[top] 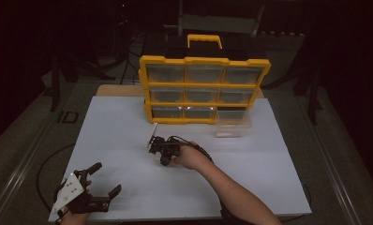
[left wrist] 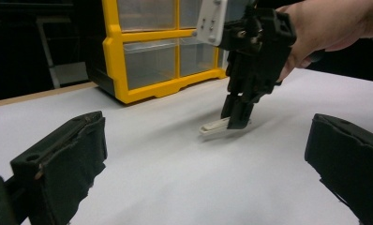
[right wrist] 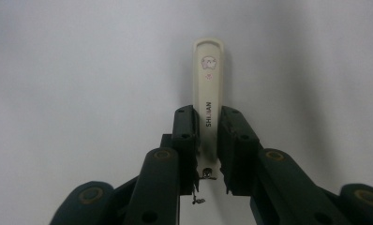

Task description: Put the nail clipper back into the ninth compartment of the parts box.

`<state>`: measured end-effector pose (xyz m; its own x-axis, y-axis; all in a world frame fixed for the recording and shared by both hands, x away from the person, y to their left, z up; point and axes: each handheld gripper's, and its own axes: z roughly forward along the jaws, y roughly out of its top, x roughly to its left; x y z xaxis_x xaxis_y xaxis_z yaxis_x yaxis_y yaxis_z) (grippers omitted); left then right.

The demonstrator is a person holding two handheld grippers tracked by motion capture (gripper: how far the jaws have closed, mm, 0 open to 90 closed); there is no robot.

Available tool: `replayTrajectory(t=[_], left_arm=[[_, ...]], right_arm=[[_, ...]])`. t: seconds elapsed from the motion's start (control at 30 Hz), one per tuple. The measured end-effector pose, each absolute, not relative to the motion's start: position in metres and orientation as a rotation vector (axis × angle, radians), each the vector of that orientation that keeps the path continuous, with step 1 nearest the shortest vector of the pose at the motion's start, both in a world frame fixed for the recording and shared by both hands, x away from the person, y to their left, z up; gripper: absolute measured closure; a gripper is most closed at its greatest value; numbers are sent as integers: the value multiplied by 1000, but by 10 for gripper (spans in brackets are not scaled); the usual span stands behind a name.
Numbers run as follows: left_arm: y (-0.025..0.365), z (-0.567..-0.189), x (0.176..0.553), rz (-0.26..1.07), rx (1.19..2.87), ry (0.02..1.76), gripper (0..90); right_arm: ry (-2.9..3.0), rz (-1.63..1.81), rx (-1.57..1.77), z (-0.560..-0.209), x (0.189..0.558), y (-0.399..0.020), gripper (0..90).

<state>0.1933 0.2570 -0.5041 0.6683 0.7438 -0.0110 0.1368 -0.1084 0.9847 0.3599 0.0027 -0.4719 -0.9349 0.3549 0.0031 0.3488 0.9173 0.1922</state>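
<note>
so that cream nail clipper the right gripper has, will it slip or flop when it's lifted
The nail clipper looks rigid, so probably no flopping. Its narrow, smooth body may slip or pivot in the right gripper, whose jaws pinch it near one end. It seems light, and flat enough not to roll.

A yellow drawer organizer (top: 204,89) is being carried at upper centre by the white table (top: 128,140), with a cream nail clipper (right wrist: 208,93) lying mid-frame.

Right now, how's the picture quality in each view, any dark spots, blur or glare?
High view: dim, room black beyond the white table, pulled-out clear drawer smeared. Left gripper view: brighter, its own near jaws soft, right gripper sharp. Right gripper view: evenly lit, the cream clip crisp with readable print, faint shadow beside it.
</note>
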Motion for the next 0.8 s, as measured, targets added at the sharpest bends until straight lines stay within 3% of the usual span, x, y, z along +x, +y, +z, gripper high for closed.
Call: replayTrajectory(t=[0.8], left_arm=[[254,-507,196,577,1644,742,5]], right_arm=[[3033,334,362,-447,360,-73,777]])
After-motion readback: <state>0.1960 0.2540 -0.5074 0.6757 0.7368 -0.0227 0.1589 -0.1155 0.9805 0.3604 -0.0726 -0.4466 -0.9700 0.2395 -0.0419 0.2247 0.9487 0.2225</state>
